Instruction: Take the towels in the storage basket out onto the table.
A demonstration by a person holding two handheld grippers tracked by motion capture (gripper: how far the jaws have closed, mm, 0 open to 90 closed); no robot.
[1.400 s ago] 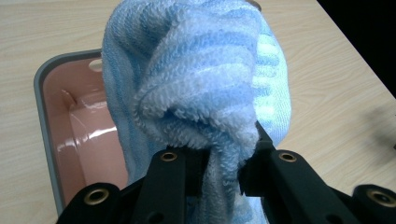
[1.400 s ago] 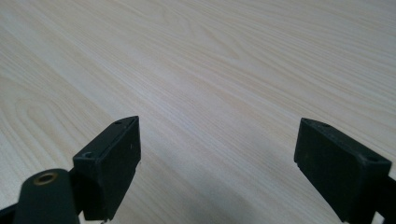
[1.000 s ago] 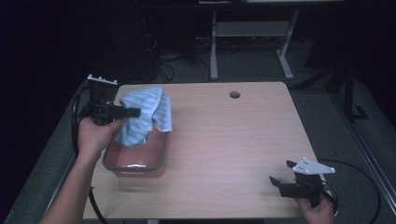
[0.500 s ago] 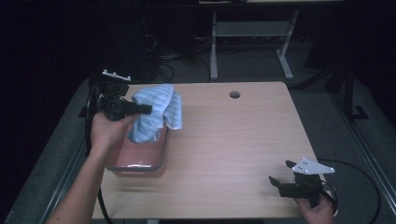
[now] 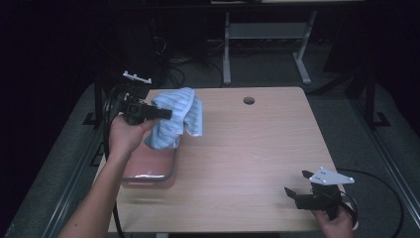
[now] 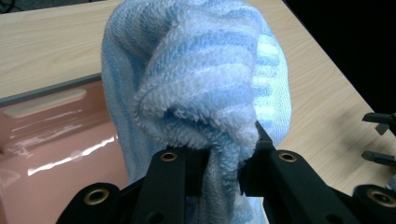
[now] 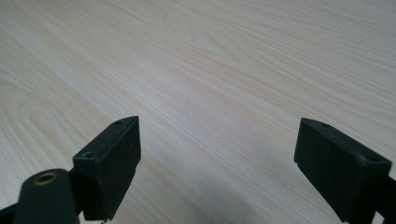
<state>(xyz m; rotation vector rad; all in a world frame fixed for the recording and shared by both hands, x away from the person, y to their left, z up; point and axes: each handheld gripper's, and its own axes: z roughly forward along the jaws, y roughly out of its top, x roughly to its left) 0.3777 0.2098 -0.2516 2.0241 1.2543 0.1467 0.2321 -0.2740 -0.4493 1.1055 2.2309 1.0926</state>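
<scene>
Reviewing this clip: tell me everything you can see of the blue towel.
The blue towel is terry cloth, light blue with paler stripes and a looped, fluffy pile. It is bunched and folded over itself, hanging in a loose drape. The left gripper is shut on a gathered fold of it, holding it above the table's back left part, over the far end of the pink tray. Whether its lower edge touches the tray is unclear.

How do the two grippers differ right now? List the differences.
The left gripper is shut on the blue striped towel; the right gripper stands open with nothing between its jaws. The left is lifted over the pink tray at the table's far left; the right sits low at the near right corner. Both are black and hand-held.
</scene>
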